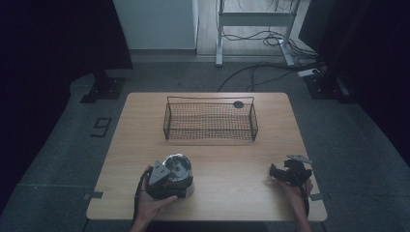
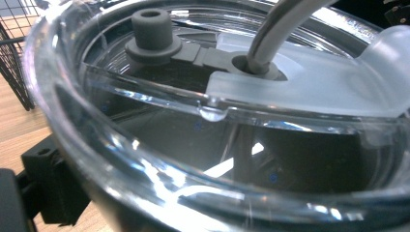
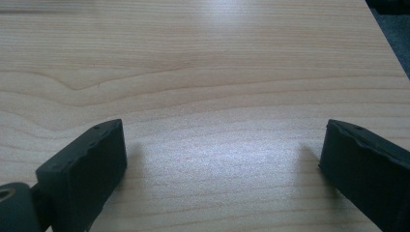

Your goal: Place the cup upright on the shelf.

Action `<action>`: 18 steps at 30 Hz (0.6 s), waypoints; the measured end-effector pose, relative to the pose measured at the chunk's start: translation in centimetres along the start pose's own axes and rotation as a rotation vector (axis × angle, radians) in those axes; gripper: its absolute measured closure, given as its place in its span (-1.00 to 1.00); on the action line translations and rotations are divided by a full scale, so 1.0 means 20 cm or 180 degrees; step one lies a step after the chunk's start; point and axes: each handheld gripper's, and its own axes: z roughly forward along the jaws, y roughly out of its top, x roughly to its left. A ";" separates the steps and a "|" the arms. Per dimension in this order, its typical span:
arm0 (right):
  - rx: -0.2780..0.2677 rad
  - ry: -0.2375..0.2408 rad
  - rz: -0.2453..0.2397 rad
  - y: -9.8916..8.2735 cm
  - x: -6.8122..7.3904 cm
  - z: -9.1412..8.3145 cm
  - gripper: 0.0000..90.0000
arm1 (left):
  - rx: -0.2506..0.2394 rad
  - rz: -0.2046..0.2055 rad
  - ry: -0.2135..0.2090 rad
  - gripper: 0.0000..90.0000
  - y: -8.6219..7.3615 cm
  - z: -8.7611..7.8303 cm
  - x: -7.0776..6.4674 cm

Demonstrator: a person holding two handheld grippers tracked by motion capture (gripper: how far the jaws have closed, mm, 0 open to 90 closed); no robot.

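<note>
A shiny metal cup (image 1: pixel 178 166) with a clear lid (image 2: pixel 309 87) stands near the table's front edge, left of centre. A grey straw (image 2: pixel 275 34) passes through the lid beside a grey rubber stopper (image 2: pixel 152 29). My left gripper (image 1: pixel 169 182) is pressed against the cup's near side and looks shut on it. One black finger (image 2: pixel 46 186) shows at the cup's lower left. My right gripper (image 1: pixel 280 173) rests low over the bare wood at the front right. In the right gripper view, the right gripper (image 3: pixel 222 145) is open with nothing between its jaws.
A black wire basket (image 1: pixel 210 121) stands across the far middle of the wooden table (image 1: pixel 232 164), and its corner (image 2: pixel 14 43) shows beyond the cup. A small dark disc (image 1: pixel 238 104) lies behind the basket. Cables and desk legs are on the floor beyond.
</note>
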 end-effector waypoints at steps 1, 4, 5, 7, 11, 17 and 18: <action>0.0000 0.0000 0.0000 0.00 0.00 0.00 -0.94 | 0.0000 0.0000 0.0000 -0.96 0.00 0.00 0.00; 0.0000 0.0000 0.0000 0.00 0.00 0.00 -0.94 | -0.0023 0.0027 0.0024 -0.95 0.00 0.00 0.00; 0.0000 0.0000 0.0000 0.00 0.00 0.00 -0.94 | -0.0030 0.0042 0.0035 -0.94 0.00 0.00 0.00; 0.0000 -0.0001 0.0000 0.00 0.00 0.00 -0.94 | -0.0040 0.0049 0.0044 -0.94 0.00 -0.01 0.00; -0.0004 -0.0003 0.0001 0.00 0.00 0.00 -0.94 | -0.0062 -0.0022 0.0010 -0.93 0.00 -0.02 0.02; -0.0004 -0.0003 0.0002 0.00 0.00 0.00 -0.94 | -0.0122 -0.0078 0.0052 -0.91 0.01 -0.04 0.05; -0.0004 -0.0003 0.0002 0.00 0.00 0.00 -0.94 | -0.0122 -0.0078 0.0052 -0.91 0.01 -0.04 0.05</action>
